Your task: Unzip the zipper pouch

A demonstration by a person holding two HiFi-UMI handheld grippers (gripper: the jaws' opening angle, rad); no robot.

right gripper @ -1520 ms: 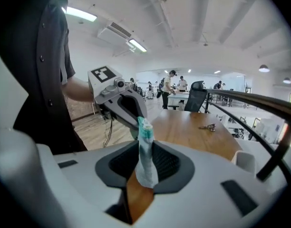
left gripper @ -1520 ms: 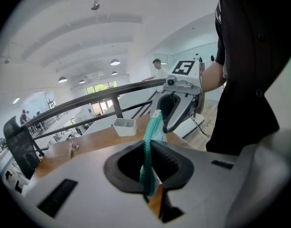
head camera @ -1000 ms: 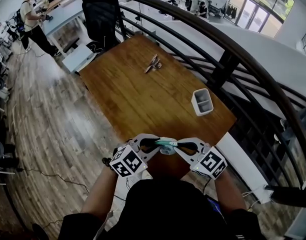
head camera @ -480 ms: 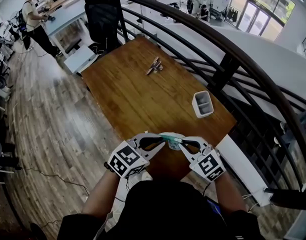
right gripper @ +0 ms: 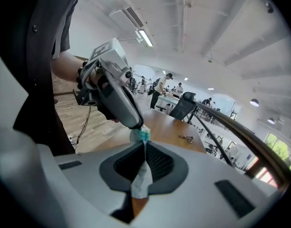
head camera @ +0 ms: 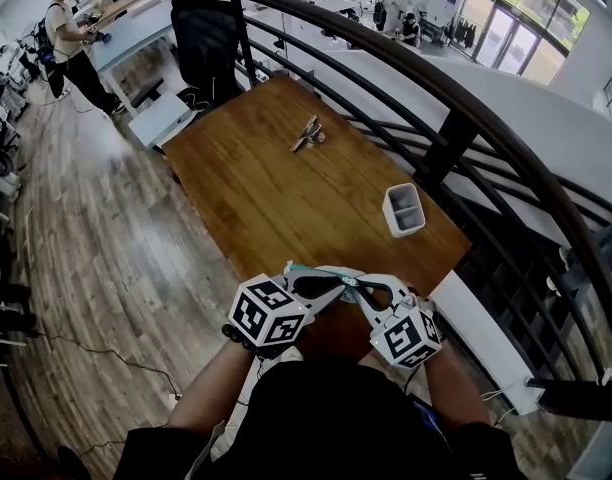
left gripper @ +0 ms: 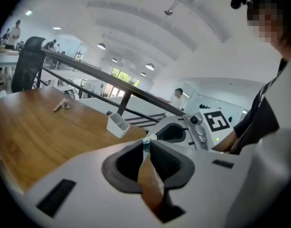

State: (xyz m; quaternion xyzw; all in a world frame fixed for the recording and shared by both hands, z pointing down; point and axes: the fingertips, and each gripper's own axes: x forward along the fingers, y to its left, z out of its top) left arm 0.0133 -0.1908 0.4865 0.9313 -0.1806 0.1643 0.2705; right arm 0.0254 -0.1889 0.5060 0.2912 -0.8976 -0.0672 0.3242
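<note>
1. Since the earlier frame both claws have rolled. In the head view the left marker cube [head camera: 269, 311] is now turning its face further upward, and the two cubes are sitting closer together.
2. The left claw [left gripper: 146, 144] is pinching shut on a thin teal edge of the pouch [head camera: 344, 280], its jaws nearly meeting at the tips.
3. The right claw [right gripper: 144, 144] is clamping shut on the pouch as well, with a pale strip of fabric running down between its jaws and a teal bit poking out past the tips.
4. The two claws are meeting tip to tip, holding the pouch in the air between them, just in front of the person and over the near edge of the table [head camera: 276, 198].
5. Further out on the table a white cup [head camera: 404, 206] is standing near the right edge, and a small object [head camera: 306, 130], too small to make out, is lying toward the far end.
6. A dark railing [head camera: 456, 98] is curving past the table's right side, and a black chair [head camera: 201, 28] is standing beyond the far end.
</note>
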